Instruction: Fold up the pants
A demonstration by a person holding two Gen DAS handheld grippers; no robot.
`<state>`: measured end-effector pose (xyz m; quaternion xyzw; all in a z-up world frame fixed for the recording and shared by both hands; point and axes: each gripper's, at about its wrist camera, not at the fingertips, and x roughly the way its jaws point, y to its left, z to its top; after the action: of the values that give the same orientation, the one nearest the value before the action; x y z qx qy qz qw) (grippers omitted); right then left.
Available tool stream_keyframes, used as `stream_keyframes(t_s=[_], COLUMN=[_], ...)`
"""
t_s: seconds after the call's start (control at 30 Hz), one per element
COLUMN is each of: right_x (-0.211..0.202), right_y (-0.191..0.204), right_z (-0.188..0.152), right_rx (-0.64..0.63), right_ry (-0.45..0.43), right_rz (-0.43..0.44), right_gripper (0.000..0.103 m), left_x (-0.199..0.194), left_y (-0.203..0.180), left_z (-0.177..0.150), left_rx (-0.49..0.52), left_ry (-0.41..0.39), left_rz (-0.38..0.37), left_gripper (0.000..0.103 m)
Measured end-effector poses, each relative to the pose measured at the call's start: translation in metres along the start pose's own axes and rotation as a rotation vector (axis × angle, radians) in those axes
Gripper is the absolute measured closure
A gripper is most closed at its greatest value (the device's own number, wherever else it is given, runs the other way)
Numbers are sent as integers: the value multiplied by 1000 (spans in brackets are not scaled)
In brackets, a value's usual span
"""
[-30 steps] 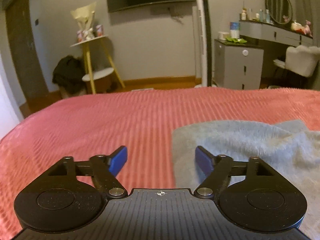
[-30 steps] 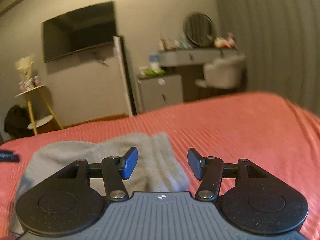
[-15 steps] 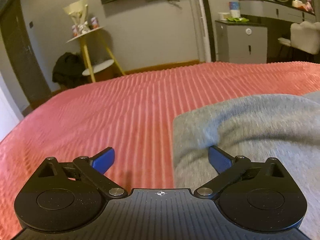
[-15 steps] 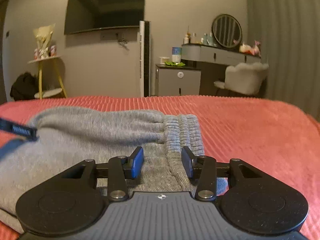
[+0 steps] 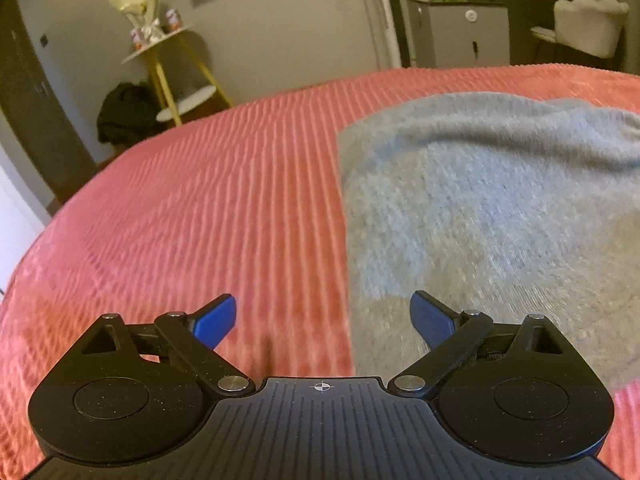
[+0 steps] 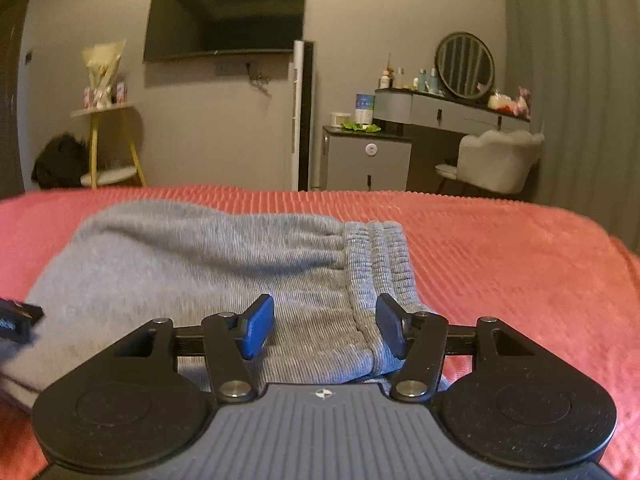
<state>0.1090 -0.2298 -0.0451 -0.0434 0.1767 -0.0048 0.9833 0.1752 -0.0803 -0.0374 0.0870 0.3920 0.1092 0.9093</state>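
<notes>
Your left gripper is tilting lower than a second ago, its jaws just narrowing slightly, wide apart astride the folded grey sweatpants' edge on the red bedspread. Your right gripper is reopening halfway over their ribbed waistband, gripping nothing; no writing is showing legibly

grey pants cut off right, blurred, red bedspread smeared
</notes>
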Motion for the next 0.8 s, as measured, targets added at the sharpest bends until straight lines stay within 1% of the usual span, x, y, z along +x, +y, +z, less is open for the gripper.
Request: stream_keyframes(t_s=[0.07, 0.13, 0.2, 0.27, 0.37, 0.43, 0.47, 0.5, 0.53, 0.6, 0.67, 0.8], right_x=[-8, -20, -21, -14, -14, -16, -20, -25, -29, -38, -47, -66], right_y=[-2, -7, -10, -8, -2, 0, 0, -2, -3, -4, -5, 0], right_z=[4, 5, 2, -2, -2, -2, -2, -2, -1, -4, -7, -10], right_rx=[5, 60, 92, 73, 33, 21, 22, 30, 42, 80, 109, 88], right_ry=[6, -9, 35, 101, 119, 155, 171, 187, 207, 250, 294, 330], right_rz=[-8, 3, 11, -3, -6, 4, 16, 41, 69, 107, 136, 137], right_gripper=[46, 43, 35, 30, 26, 23, 19, 13, 10, 8, 7, 4], left_x=[-7, -13, -15, -17, -24, -33, -36, -40, -45, -54, -61, -79], left_y=[5, 10, 8, 6, 8, 10, 12, 13, 13, 13, 12, 11], left_z=[0, -5, -12, -20, -23, -25, -26, -29, -32, -41, -49, -76], left_rx=[-15, -19, -14, -15, -26, -33, -35, -39, -42, -50, -57, -47], left_ry=[12, 14, 20, 29, 36, 43, 51, 54, 56, 56, 74, 106], left_rz=[-8, -25, -19, -6, -3, -13, -24, -35, -41, -52, -70, -119], left_gripper=[11, 11, 11, 11, 12, 12, 12, 12, 12, 12, 12, 11])
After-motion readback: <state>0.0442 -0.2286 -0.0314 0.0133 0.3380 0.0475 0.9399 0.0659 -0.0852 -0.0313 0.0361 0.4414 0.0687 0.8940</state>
